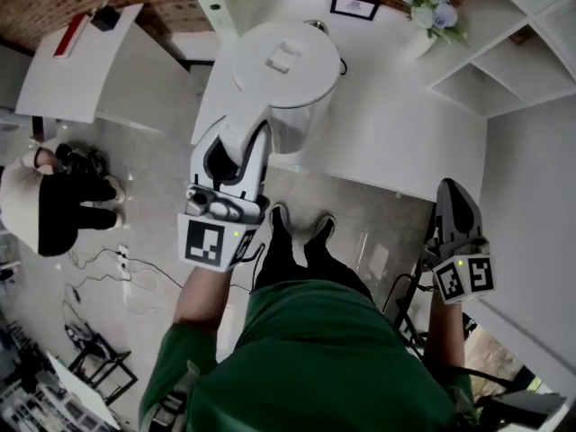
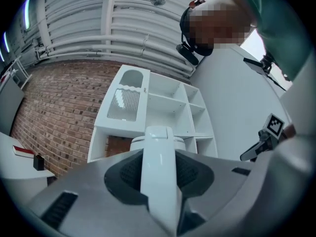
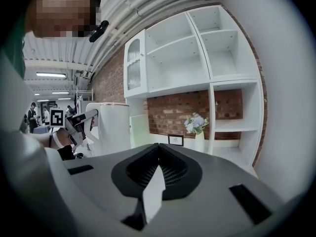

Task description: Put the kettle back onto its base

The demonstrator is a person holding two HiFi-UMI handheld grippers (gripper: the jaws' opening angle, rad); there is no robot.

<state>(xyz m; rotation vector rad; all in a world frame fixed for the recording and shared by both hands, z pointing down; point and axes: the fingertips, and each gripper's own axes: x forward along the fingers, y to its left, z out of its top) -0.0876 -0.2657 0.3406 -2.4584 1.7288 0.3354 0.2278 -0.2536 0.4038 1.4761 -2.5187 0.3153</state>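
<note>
White kettle (image 1: 286,79), clamped at its handle (image 2: 158,177) by the left gripper (image 1: 238,151), extended forward; right gripper (image 1: 454,203), jaws together and empty, held low at right.

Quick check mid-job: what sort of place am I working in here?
Likely a mock kitchen set inside a workshop: white counter, white shelving against a brick wall, ribbed industrial ceiling.
</note>
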